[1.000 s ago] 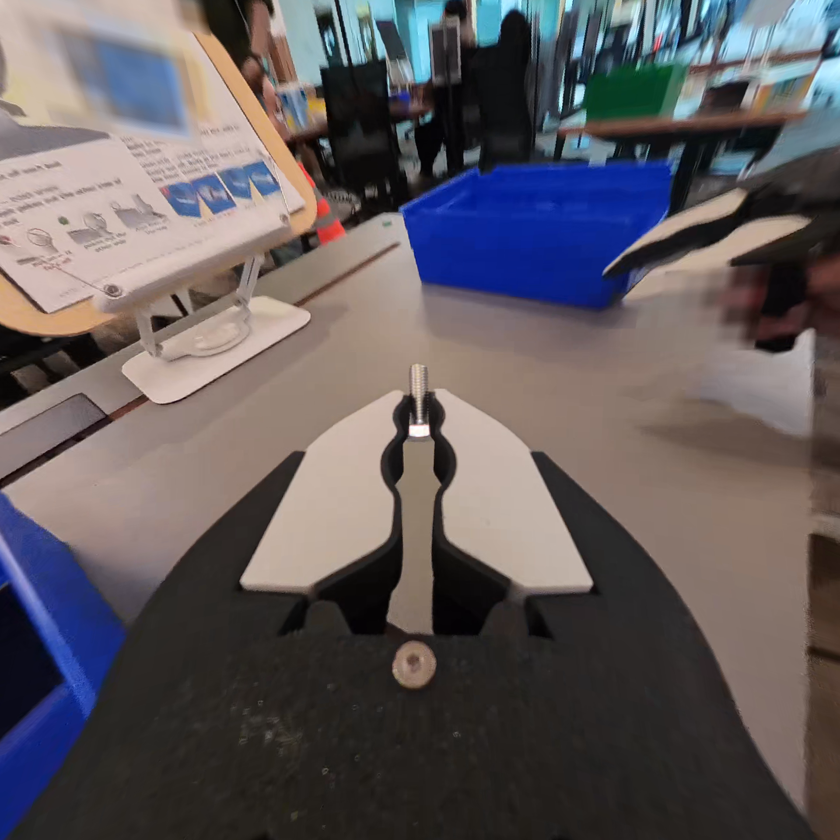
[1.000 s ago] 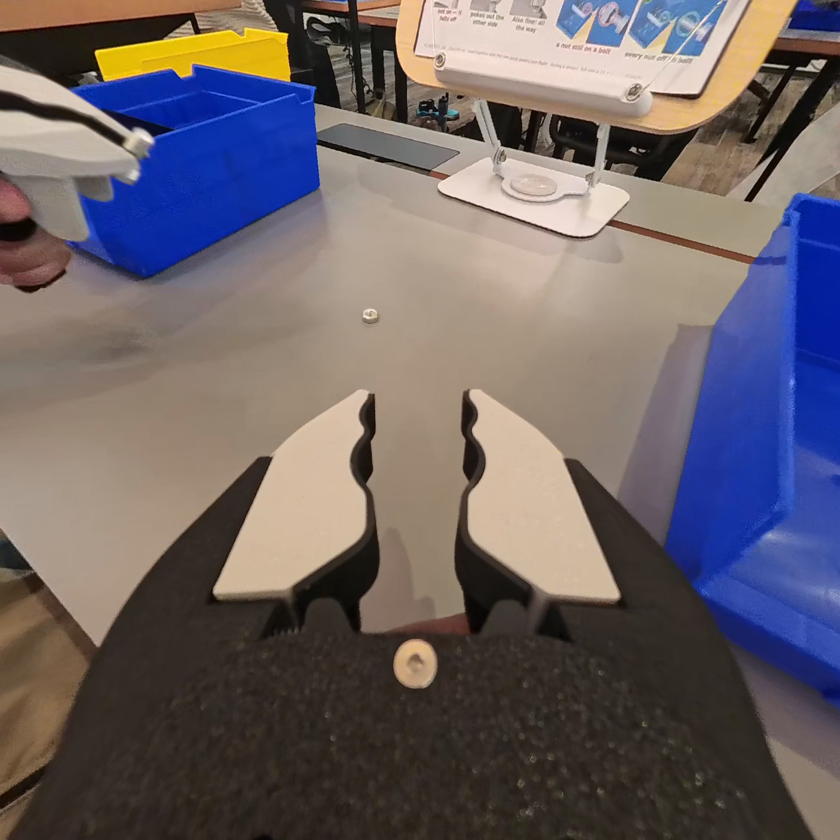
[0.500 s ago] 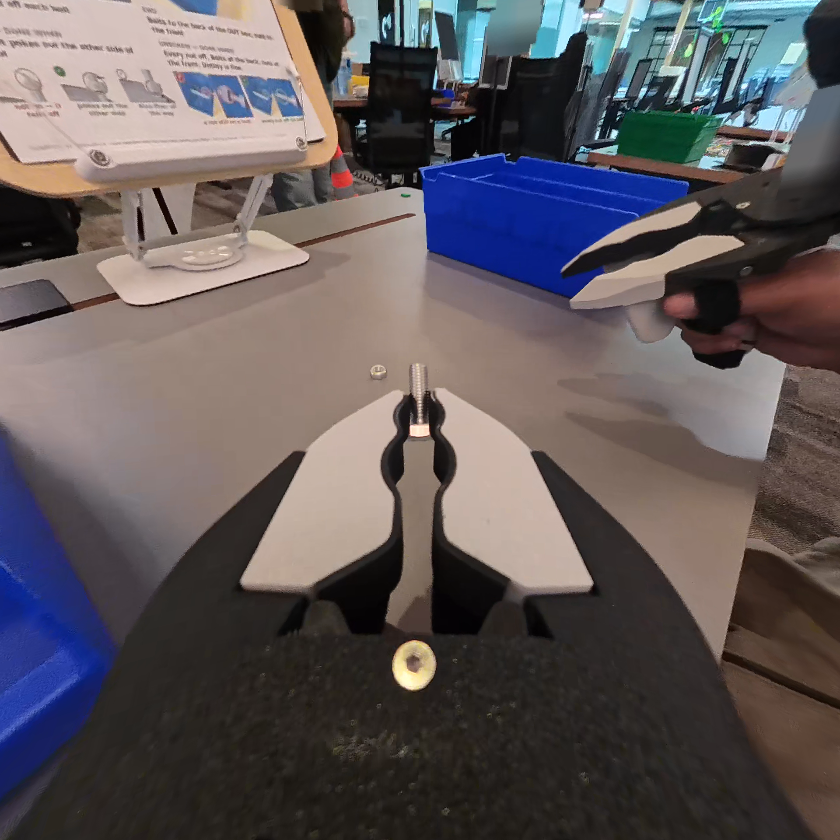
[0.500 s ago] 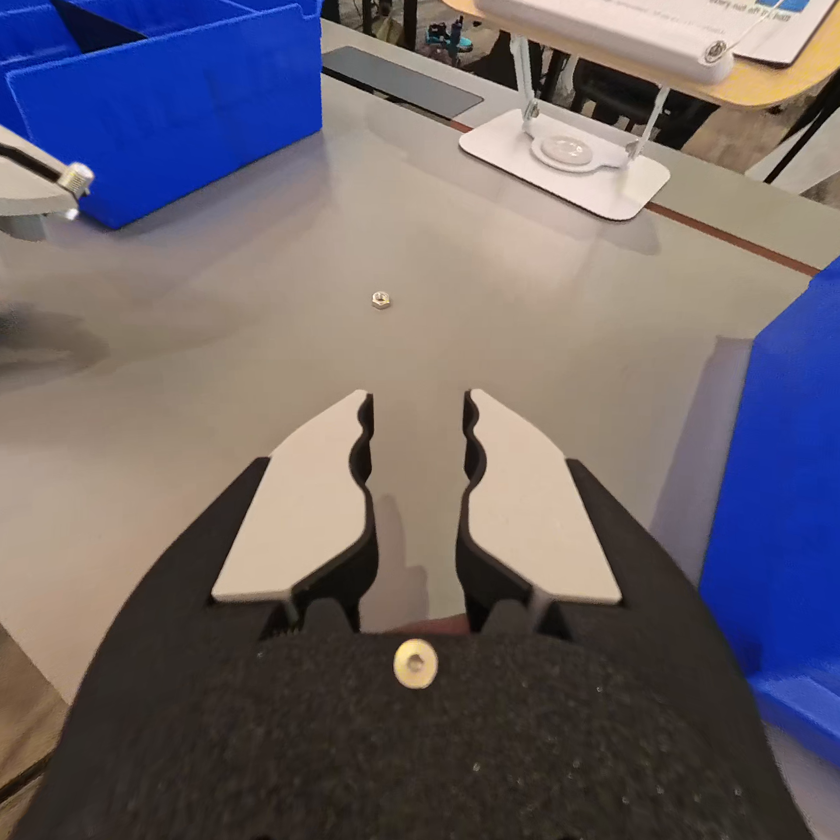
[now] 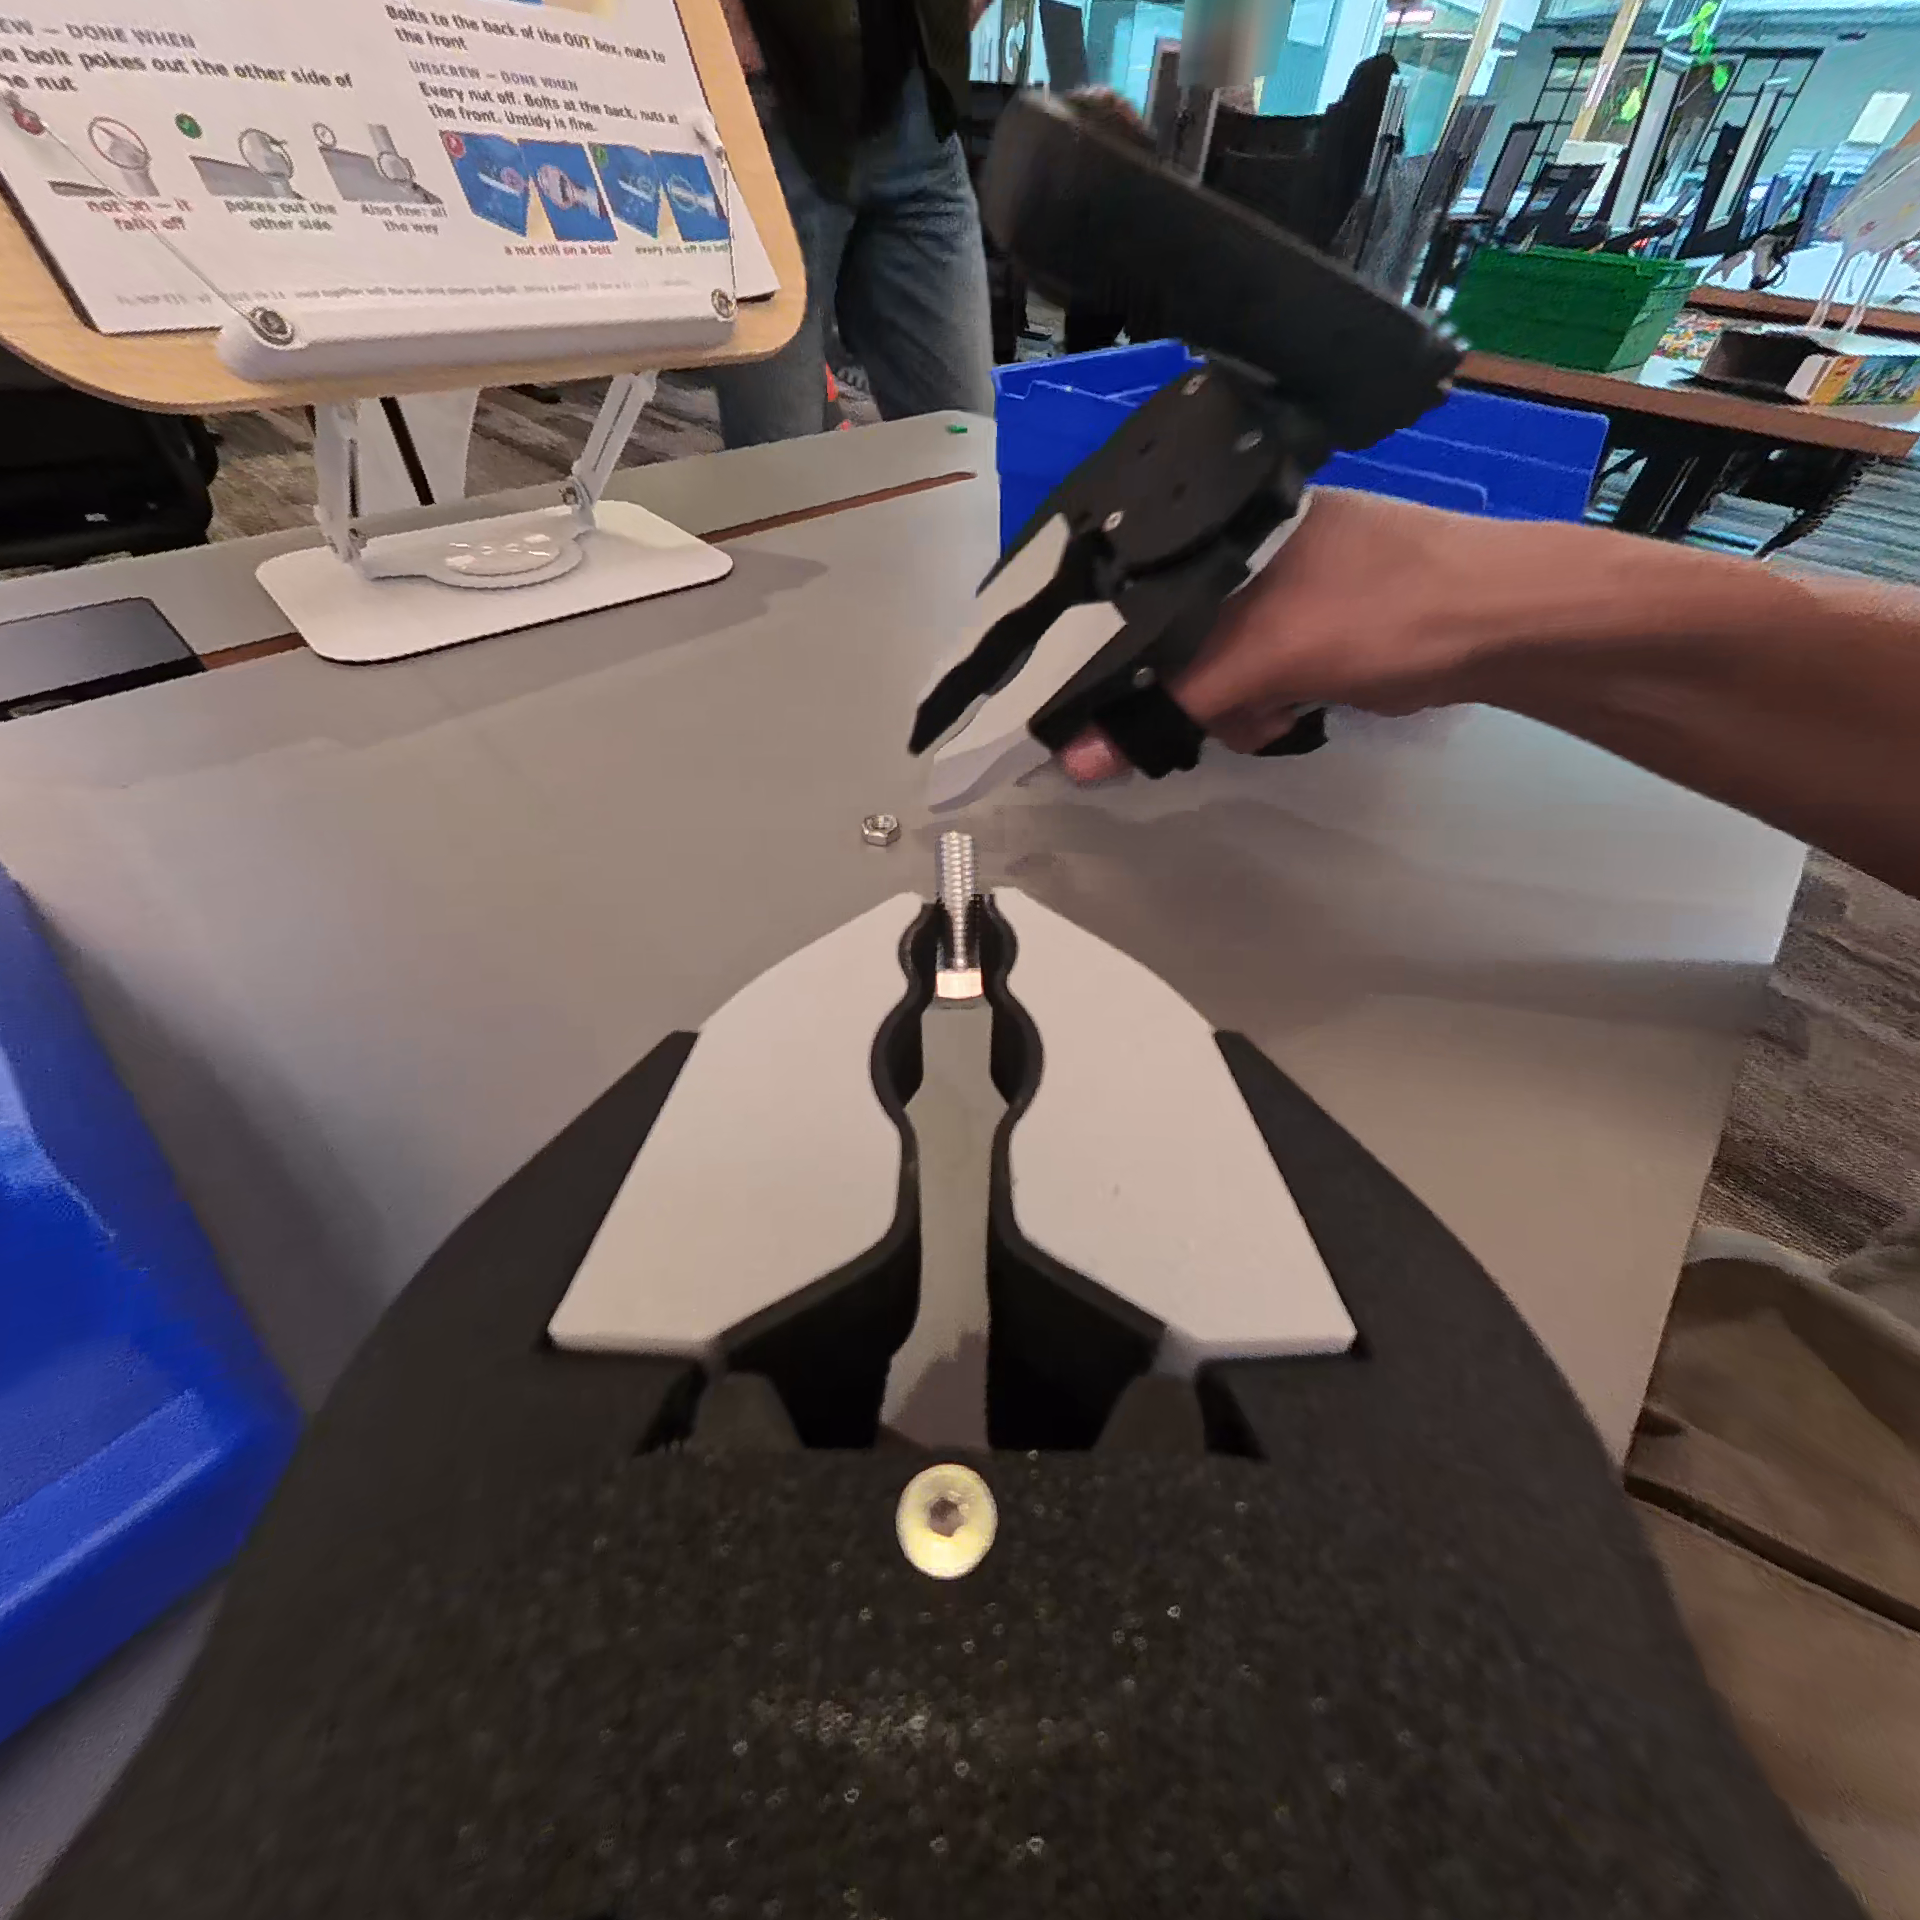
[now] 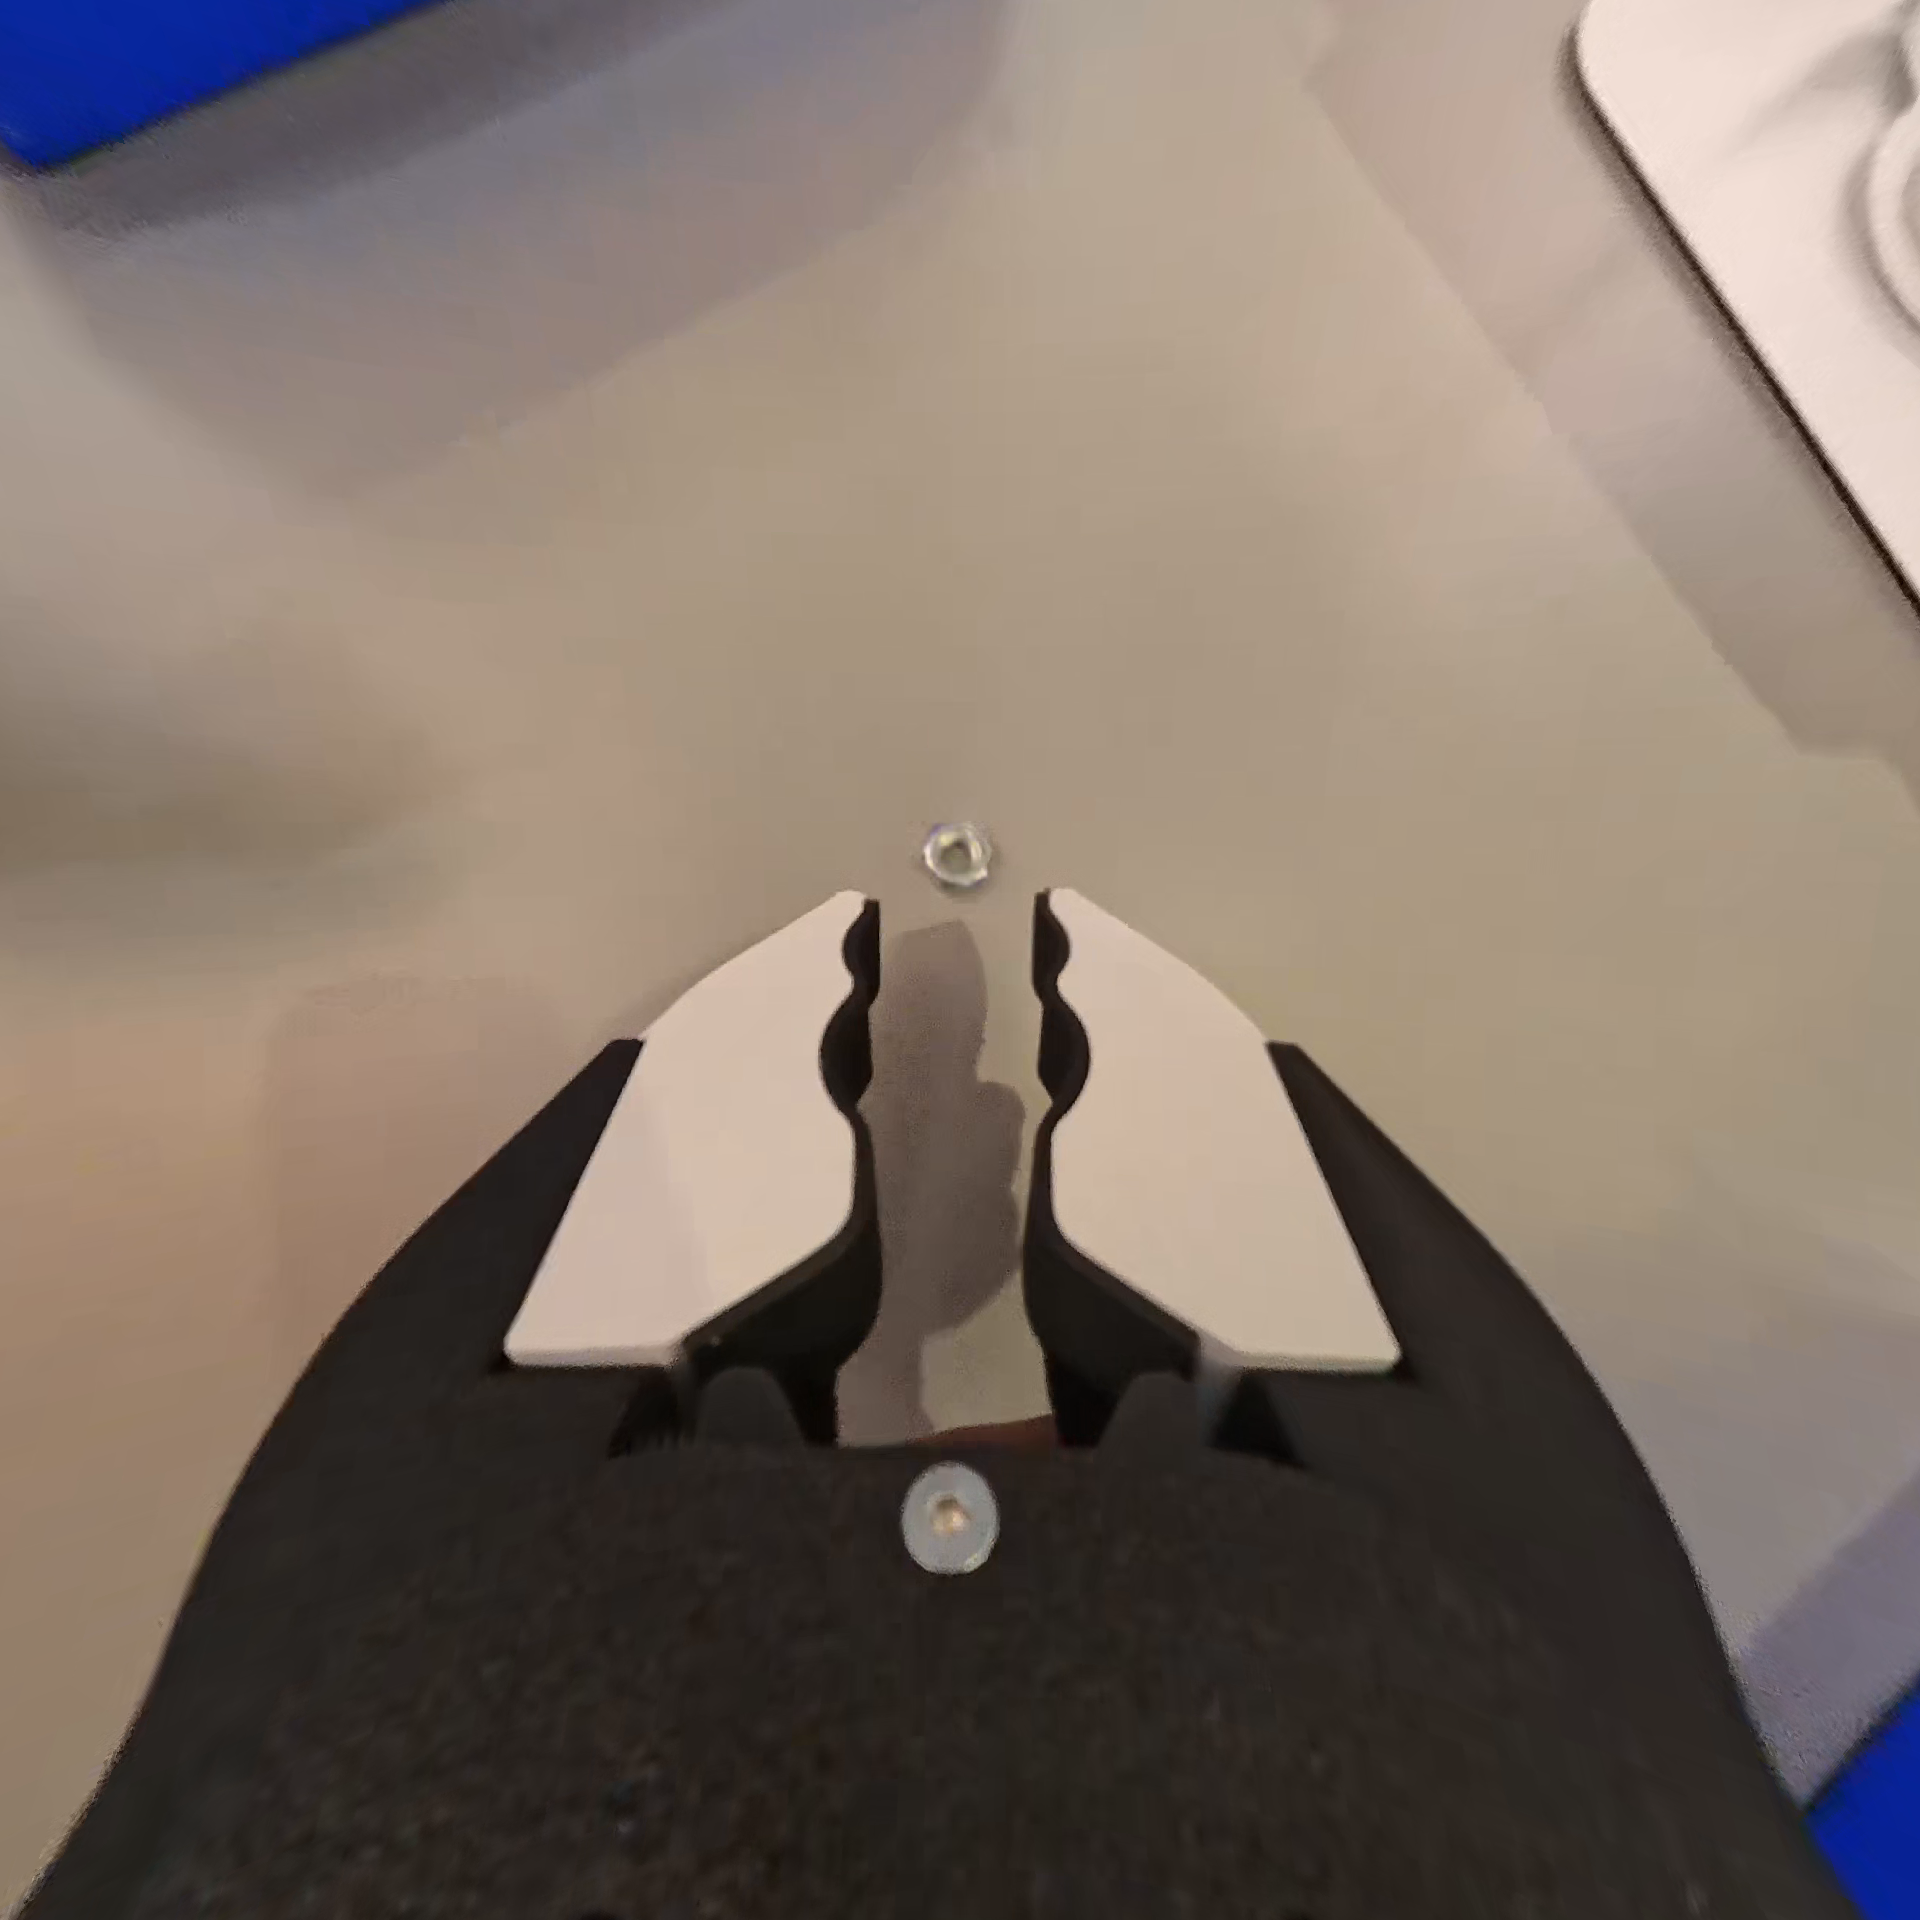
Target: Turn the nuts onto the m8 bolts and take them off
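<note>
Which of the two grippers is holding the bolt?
The left gripper: it is shut on the bolt. The right gripper is open and empty, just short of the nut.

Clearance, right gripper (image 6: 956, 909): I see bare grey table (image 6: 520, 727) ahead of and beside both parted fingers; only the nut (image 6: 960, 856) lies just past the tips. White stand base (image 6: 1766, 260) sits far right of the fingers. Left gripper (image 5: 956, 935): the bolt (image 5: 956, 894) fills its tip gap. A blue bin (image 5: 104, 1299) crowds its left finger.
</note>
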Available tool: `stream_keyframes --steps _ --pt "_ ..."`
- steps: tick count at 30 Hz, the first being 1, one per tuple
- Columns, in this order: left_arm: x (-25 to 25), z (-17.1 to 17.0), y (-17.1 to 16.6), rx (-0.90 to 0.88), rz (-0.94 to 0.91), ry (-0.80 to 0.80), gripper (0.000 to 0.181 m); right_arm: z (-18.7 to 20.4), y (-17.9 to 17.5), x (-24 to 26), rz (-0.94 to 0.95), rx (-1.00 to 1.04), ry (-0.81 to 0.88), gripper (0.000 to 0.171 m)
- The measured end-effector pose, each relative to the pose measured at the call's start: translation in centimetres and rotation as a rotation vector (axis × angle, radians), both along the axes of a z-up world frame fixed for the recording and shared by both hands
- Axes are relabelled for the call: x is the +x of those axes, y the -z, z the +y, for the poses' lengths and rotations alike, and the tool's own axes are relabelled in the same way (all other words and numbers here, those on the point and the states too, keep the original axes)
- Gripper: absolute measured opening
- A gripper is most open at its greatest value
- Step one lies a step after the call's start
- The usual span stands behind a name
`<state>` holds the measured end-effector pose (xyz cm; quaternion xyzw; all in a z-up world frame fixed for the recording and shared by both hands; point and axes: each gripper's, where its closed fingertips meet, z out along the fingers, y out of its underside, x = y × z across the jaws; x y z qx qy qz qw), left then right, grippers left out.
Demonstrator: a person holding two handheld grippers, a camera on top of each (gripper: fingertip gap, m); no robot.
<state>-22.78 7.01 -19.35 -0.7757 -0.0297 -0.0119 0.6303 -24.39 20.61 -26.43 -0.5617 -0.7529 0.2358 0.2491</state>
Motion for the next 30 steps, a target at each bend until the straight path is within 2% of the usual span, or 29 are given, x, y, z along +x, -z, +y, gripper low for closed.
stream_keyframes --steps 8,11,14,19,24,27,30 --pt "-0.2 -0.3 -0.4 0.006 -0.016 0.029 0.007 -0.2 2.2 -1.3 -0.080 -0.020 -0.009 0.029" --pt "0.0 -0.1 -0.3 0.008 -0.022 0.044 0.007 -0.1 2.3 -1.6 -0.083 -0.028 -0.005 0.026" --pt "0.1 0.1 0.0 0.000 -0.020 0.056 0.008 -0.4 2.4 -1.8 -0.082 -0.080 -0.011 0.015" --pt "-0.2 0.3 0.3 -0.006 -0.022 0.056 0.007 0.0 2.3 -1.8 -0.056 -0.060 -0.024 0.014" --pt "-0.6 0.2 0.4 -0.014 -0.025 0.049 0.008 -0.7 -2.4 -0.5 0.137 0.024 -0.073 0.014" --pt "-0.9 0.0 0.4 -0.007 -0.012 0.049 0.008 -1.7 -6.0 1.7 0.291 0.072 -0.085 0.014" --pt "-1.3 -0.1 0.5 -0.009 -0.028 0.036 0.008 -2.4 -8.2 4.6 0.444 0.091 -0.057 0.014"
